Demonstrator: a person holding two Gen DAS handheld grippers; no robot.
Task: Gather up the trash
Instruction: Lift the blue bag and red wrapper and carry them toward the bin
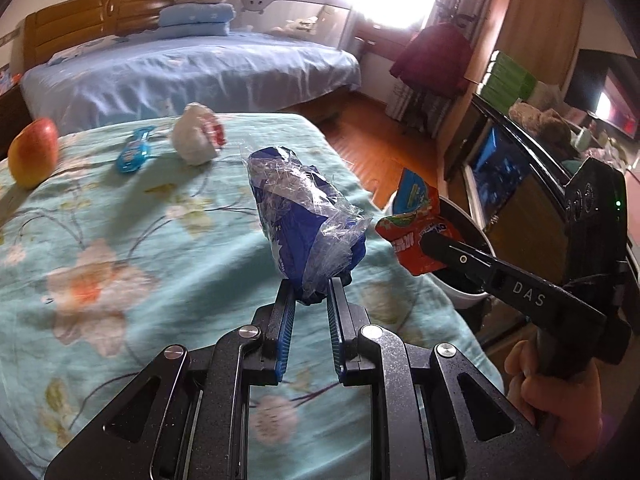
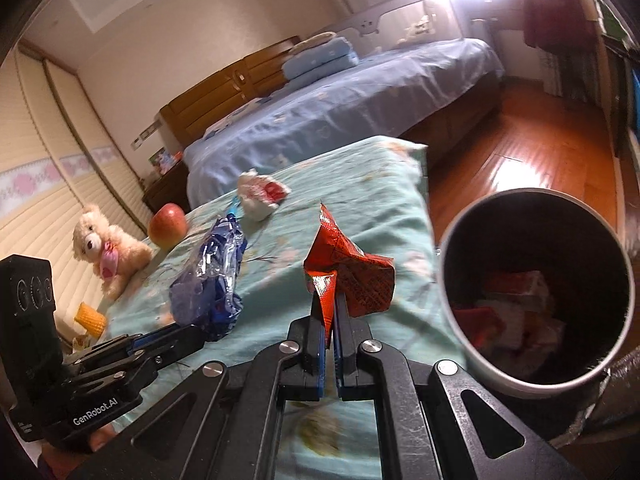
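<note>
Left wrist view gives me my left gripper [image 1: 312, 292] clamped narrow on a crumpled blue and clear plastic wrapper [image 1: 306, 220], which stands up from the pads above the floral bedspread [image 1: 120, 240]. Taking the white trash bin [image 1: 460, 300] as my landmark, that wrapper hangs just left of it, over the bedspread and not over the bin's mouth. My right gripper [image 1: 430, 246] reaches in from the right and pinches a red snack wrapper [image 1: 416, 216] right at the bin's near rim; a hand [image 1: 556, 392] grips its handle lower right. Well to the left of the bin, far across the bedspread, I see an apple [image 1: 34, 152], a small blue packet [image 1: 134, 154] and a white and red crumpled wrapper [image 1: 200, 134], all lying apart from one another. From the right wrist view, my right gripper's [image 2: 330, 312] pads are pressed together on the lower corner of the red snack wrapper [image 2: 348, 272], which sits just left of the bin [image 2: 452, 304], whose dark inside already holds red and white scraps [image 2: 516, 300]. Farther left of the bin are the blue wrapper [image 2: 212, 280] in my left gripper [image 2: 180, 334], a teddy bear [image 2: 104, 248] and a piece of corn [image 2: 92, 318].
</note>
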